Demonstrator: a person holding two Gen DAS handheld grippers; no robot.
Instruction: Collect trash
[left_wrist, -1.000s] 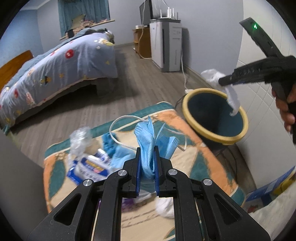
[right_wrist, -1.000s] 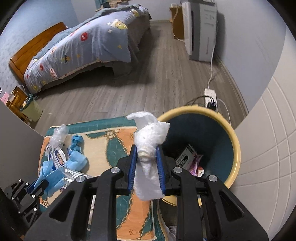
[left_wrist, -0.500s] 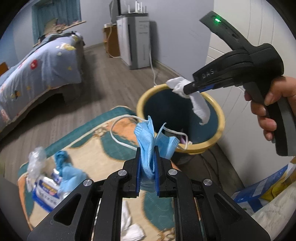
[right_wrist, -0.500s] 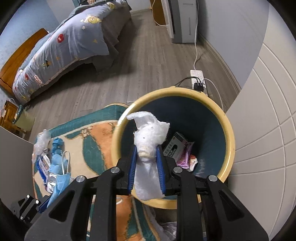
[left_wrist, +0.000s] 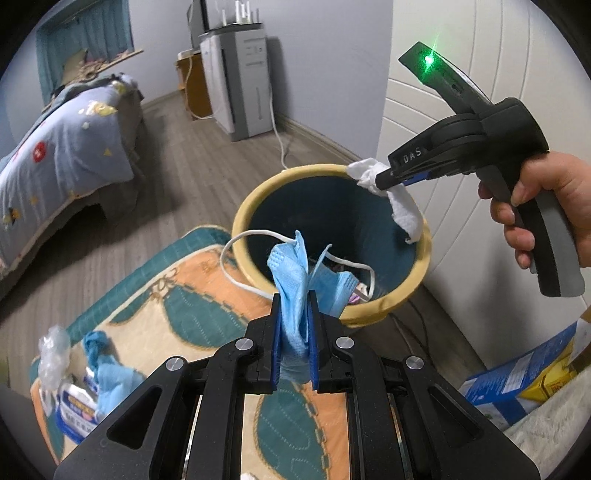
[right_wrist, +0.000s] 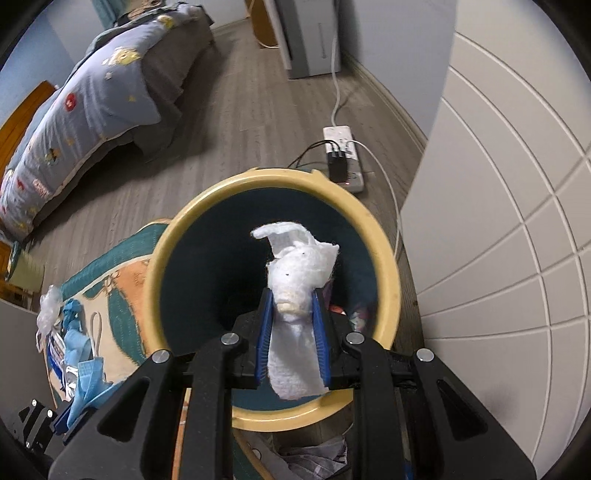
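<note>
Bedroom floor: over the bin (right_wrist: 388, 266), my right gripper (right_wrist: 291, 325) jaws clamp tissue (right_wrist: 295, 280), left gripper (left_wrist: 293, 332) jaws clamp mask (left_wrist: 291, 280), ready for dropping.

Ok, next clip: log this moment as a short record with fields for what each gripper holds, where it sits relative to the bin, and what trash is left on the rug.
left gripper: shut on blue face mask, near the bin's rim
right gripper: shut on white tissue, over the bin's opening
bin: yellow rim, dark teal inside, some trash already at the bottom
rug: wipes packet, blue scraps and crumpled clear plastic lying on it
released yet: neither item
</note>
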